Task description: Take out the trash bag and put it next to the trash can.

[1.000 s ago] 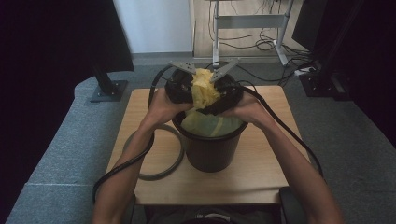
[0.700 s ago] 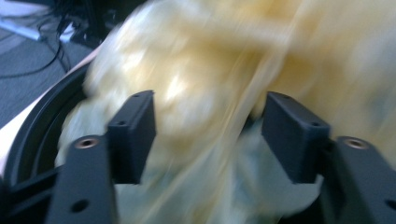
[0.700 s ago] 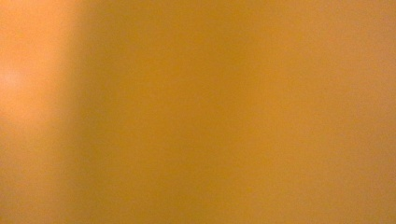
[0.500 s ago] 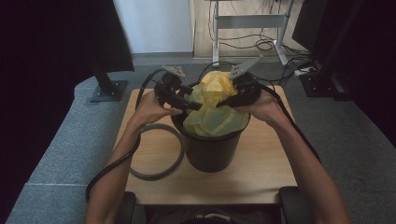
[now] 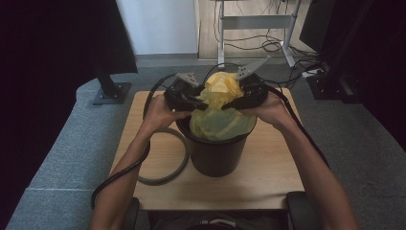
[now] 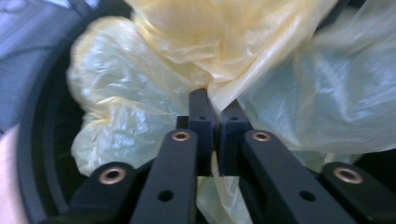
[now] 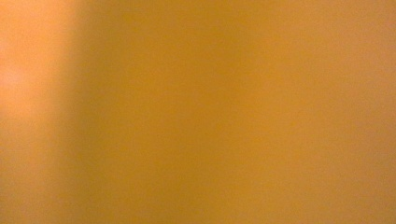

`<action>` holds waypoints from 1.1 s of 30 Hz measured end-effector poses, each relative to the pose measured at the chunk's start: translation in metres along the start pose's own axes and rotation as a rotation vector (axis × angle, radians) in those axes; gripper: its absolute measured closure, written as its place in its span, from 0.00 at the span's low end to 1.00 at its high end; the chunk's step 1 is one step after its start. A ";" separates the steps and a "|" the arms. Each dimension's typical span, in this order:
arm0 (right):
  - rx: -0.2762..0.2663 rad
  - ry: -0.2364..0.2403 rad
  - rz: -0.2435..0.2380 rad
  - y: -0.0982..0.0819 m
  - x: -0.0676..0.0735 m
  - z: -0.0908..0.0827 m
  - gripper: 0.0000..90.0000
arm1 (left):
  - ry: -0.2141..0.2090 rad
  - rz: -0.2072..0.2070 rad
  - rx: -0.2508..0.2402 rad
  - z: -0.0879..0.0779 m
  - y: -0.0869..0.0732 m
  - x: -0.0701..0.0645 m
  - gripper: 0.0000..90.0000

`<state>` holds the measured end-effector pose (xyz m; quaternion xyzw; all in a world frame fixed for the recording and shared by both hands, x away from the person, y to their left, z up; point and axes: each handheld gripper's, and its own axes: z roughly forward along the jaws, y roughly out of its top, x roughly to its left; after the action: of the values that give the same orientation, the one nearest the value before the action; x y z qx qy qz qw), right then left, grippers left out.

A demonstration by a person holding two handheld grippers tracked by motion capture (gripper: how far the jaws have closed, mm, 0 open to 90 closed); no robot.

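Here, at frame centre, the left gripper [image 5: 191, 99] has its jaws pinching the yellow bin liner [image 5: 221, 108] above the black bin [image 5: 215, 155]. The right gripper [image 5: 242, 98] seems pressed together on the same liner, though its own view is a yellow blur.

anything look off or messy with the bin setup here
The yellow bag is not lining the black bin: it bulges in a crumpled heap above the rim. The grey ring lies loose on the table beside the bin rather than on it.

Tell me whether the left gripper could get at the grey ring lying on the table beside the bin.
Probably yes, once it lets go: the left gripper is shut on the yellow bag, but the grey ring lies uncovered just below that hand, left of the black bin.
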<state>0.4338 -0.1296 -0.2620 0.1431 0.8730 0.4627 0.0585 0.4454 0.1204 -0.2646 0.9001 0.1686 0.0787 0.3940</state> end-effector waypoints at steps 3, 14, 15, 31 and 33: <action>0.062 0.008 -0.005 -0.002 0.000 0.008 0.86 | -0.019 -0.015 -0.099 -0.017 0.004 -0.001 0.98; 0.047 0.001 -0.008 0.011 0.008 0.039 0.19 | -0.162 0.062 -0.133 -0.004 0.023 -0.023 0.97; 0.053 0.003 -0.012 0.011 0.009 0.040 0.30 | -0.158 0.064 -0.127 -0.002 0.024 -0.024 0.97; -0.068 0.003 -0.004 -0.007 -0.002 -0.008 0.90 | 0.018 -0.108 -0.167 -0.036 -0.003 0.014 0.33; -0.081 0.018 -0.003 -0.006 -0.001 -0.011 0.89 | -0.020 -0.115 -0.149 -0.028 -0.007 0.018 0.39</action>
<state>0.4306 -0.1416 -0.2608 0.1350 0.8541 0.4990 0.0570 0.4530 0.1504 -0.2507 0.8578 0.2098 0.0594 0.4654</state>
